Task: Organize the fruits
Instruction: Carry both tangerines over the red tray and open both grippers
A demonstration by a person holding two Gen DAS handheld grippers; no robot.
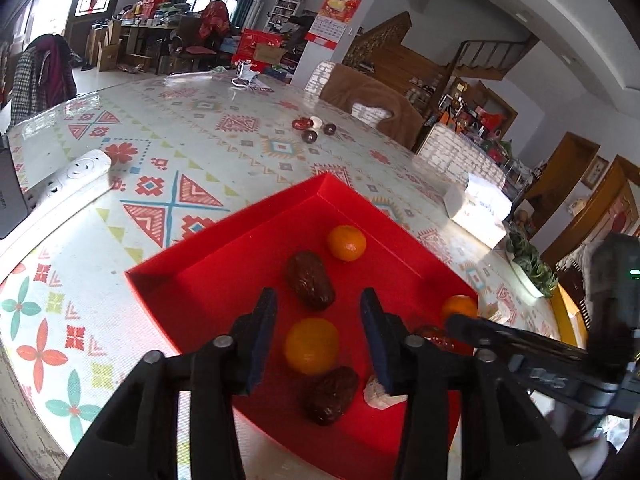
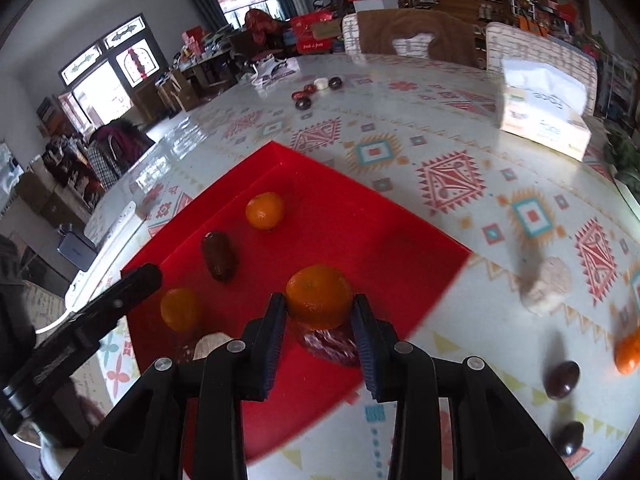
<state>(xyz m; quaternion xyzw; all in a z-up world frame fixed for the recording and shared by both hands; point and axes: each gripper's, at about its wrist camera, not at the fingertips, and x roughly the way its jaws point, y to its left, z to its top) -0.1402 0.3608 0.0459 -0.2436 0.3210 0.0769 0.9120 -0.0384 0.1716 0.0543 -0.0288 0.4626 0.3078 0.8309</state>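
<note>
A mandarin (image 2: 319,296) sits pinched between the pads of the right gripper (image 2: 320,314), carried over the near part of the red tray (image 2: 400,240). Just beneath it lies a wrapped date (image 2: 330,344) — let go carelessly and the fruit could land on it and roll. The left gripper (image 1: 318,326) hangs with its jaws apart and nothing in them, over another mandarin (image 1: 311,345) and two dates (image 1: 310,280) in the tray. The two grippers are close; they might knock together. More fruit waits on the tablecloth (image 2: 460,140) to the right.
</note>
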